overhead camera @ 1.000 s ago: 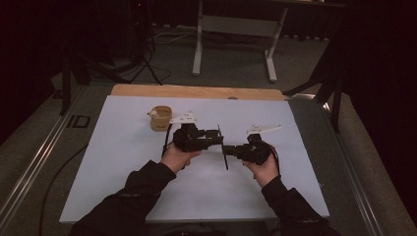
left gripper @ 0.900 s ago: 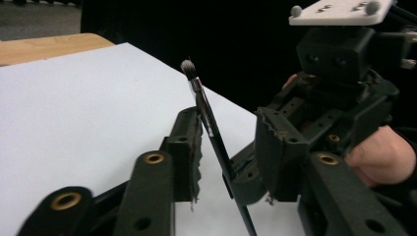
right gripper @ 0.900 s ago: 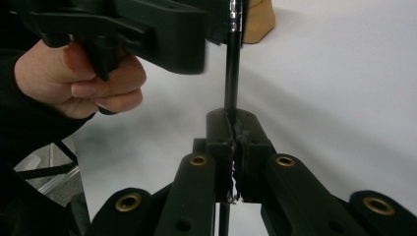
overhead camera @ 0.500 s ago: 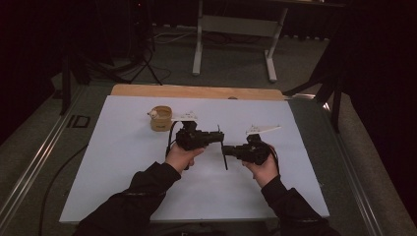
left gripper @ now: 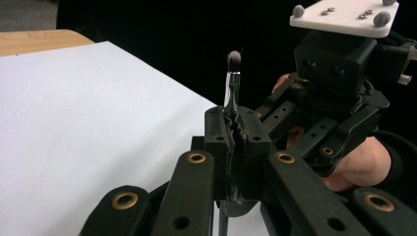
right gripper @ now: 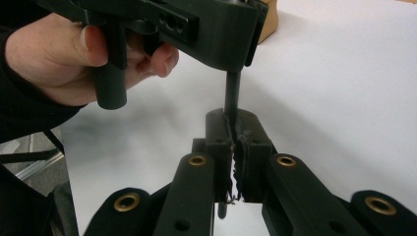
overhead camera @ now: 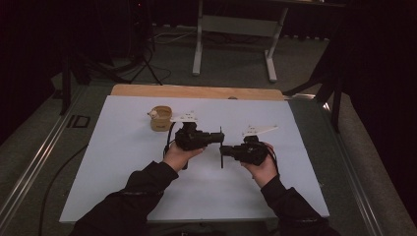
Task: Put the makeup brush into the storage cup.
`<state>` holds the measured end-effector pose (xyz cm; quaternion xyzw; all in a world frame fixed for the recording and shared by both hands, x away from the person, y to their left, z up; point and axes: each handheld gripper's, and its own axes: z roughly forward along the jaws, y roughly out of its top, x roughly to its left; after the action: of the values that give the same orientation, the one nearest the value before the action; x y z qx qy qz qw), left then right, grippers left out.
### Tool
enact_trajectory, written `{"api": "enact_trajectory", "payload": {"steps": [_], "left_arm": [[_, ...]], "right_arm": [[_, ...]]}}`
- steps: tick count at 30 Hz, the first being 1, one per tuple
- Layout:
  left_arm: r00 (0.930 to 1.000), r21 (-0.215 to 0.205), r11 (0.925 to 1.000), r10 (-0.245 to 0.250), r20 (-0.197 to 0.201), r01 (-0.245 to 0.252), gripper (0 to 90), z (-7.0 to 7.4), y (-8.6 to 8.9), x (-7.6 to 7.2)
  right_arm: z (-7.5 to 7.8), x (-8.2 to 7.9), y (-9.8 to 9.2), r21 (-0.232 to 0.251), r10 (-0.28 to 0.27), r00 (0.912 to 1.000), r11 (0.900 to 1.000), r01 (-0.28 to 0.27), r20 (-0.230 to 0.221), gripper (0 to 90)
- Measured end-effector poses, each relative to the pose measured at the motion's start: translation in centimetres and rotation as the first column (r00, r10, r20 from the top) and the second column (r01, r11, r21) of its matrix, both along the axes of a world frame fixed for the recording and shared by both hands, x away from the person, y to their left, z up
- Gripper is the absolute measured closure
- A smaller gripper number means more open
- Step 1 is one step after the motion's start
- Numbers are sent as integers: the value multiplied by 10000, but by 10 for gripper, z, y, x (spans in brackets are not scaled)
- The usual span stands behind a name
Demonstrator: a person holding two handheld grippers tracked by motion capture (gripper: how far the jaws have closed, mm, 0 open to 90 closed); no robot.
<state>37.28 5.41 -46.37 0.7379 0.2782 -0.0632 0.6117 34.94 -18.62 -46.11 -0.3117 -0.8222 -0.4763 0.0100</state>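
A thin dark brush (overhead camera: 221, 162) stands upright above the white table sheet (overhead camera: 123, 172), with both grippers on it. My left gripper (overhead camera: 219, 136) comes in from the left; its jaws have just been closing and are now shut on the brush handle (left gripper: 232, 91), under the grey bristle tip (left gripper: 234, 59). My right gripper (overhead camera: 224, 149) comes from the right and is shut on the same handle (right gripper: 231, 93) lower down. In the left gripper view its jaws (left gripper: 235, 132) meet on the handle, with the right gripper (left gripper: 339, 93) close behind. The right gripper's jaws (right gripper: 235, 130) sit just below the left gripper (right gripper: 196, 24).
A small tan cup (overhead camera: 161, 118) stands on the sheet to the far left of the grippers, and its corner (right gripper: 268, 19) is in the right gripper view. A wooden board (overhead camera: 196, 91) lines the table's far edge. A metal stand (overhead camera: 233, 24) is on the floor beyond.
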Motion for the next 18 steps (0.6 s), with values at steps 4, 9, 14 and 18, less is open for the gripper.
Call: {"api": "enact_trajectory", "payload": {"steps": [4, 9, 14, 18], "left_arm": [[9996, 62, 10000, -62, 278, 60, 867, 4, 1, -2], [9982, 158, 9998, -109, 598, 99, 867, 11, 3, -3], [9963, 175, 9998, 15, 860, -31, 867, 18, 7, -4], [9940, 112, 9998, 178, 1082, -191, 867, 24, 13, -3]], "right_arm": [[2, 0, 1, 8, 50, 9999, 10000, -51, 148, 845], [6, 0, -1, 108, -127, 9997, 9999, 125, 218, 713], [8, -1, -3, 265, -309, 9992, 9992, 303, 252, 561], [8, -4, -5, 173, -462, 9977, 9988, 454, 502, 444]]}}
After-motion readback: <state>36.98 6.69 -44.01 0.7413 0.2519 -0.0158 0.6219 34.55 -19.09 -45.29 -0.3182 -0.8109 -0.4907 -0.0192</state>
